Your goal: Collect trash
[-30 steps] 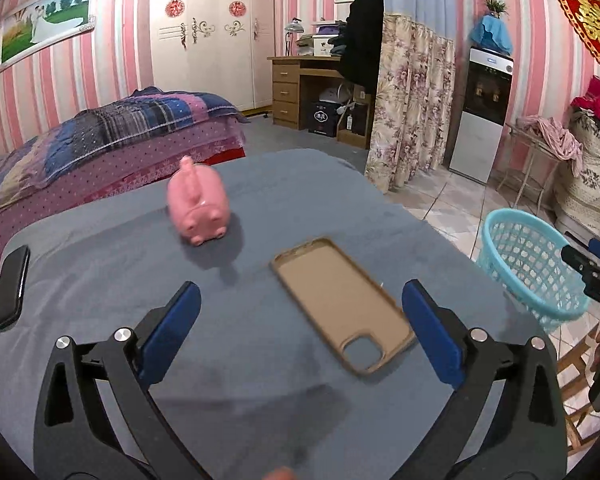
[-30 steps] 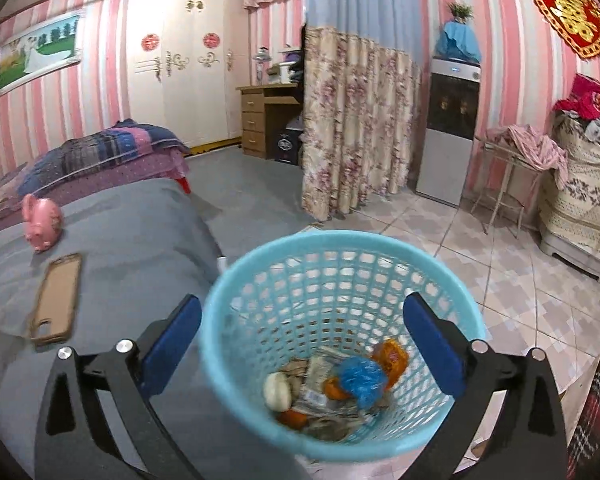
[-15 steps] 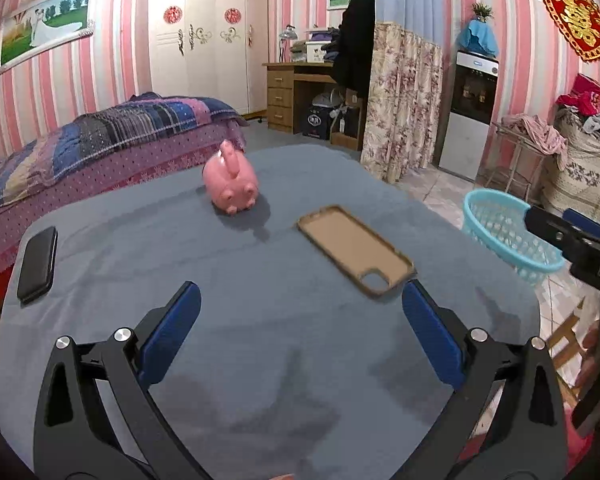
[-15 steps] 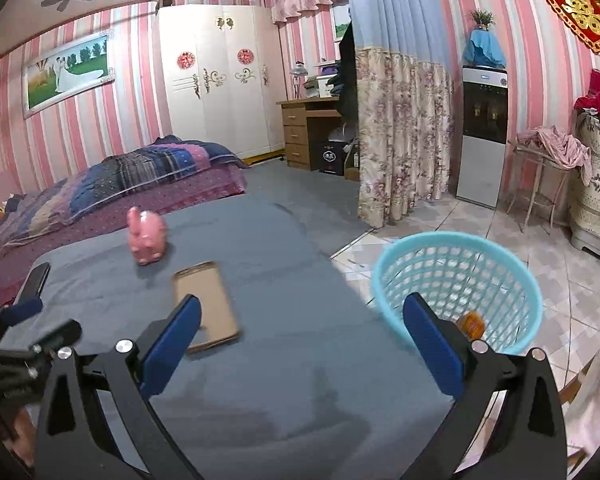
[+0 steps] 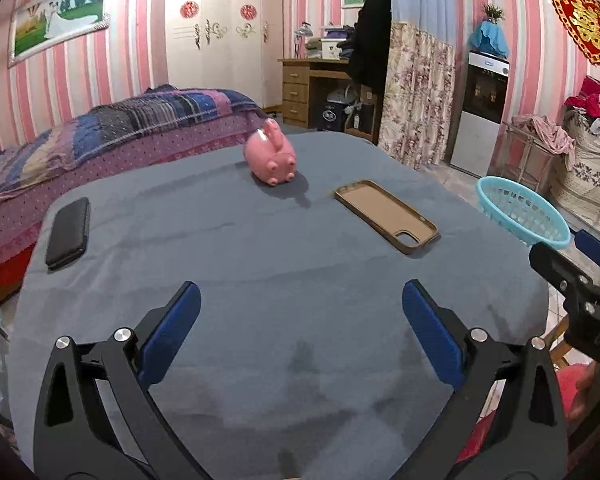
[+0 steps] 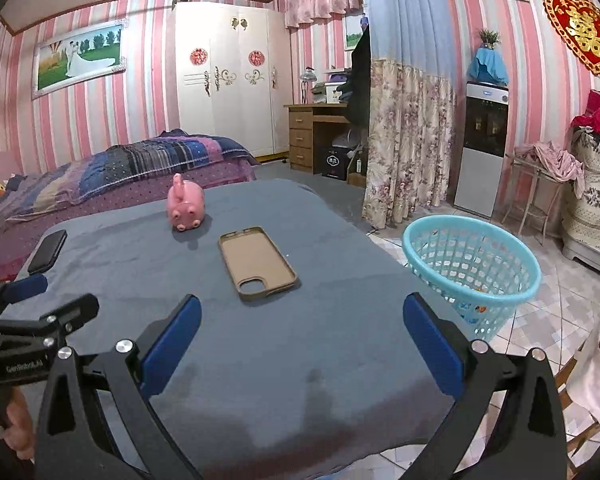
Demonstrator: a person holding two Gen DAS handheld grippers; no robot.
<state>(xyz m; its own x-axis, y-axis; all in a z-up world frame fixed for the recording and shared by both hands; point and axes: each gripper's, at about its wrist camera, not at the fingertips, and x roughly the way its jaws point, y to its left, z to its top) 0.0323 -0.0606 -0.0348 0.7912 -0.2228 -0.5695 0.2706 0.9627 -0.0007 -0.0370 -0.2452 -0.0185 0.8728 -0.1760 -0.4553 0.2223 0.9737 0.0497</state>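
A light blue mesh basket [image 6: 473, 258] stands on the tiled floor just off the table's right edge, with some scraps showing low inside; the left wrist view catches its rim [image 5: 520, 212]. My left gripper [image 5: 300, 332] hovers open over the near part of the grey-blue tablecloth [image 5: 260, 280], holding nothing. My right gripper [image 6: 302, 344] is open too, over the near right part of the cloth [image 6: 300, 360], with nothing between its blue pads. Each gripper also appears at the edge of the other's view.
On the cloth lie a pink pig figure [image 6: 186, 204], a tan phone case [image 6: 258, 264] face up and a black phone [image 6: 48, 250] at the left edge. A bed [image 6: 120, 176] stands behind the table. A chair [image 6: 596, 364] is at the right.
Both grippers have pulled back from the table. The right one left its place above the basket, which now stands farther off to the right. Pig, case and phone have not moved.
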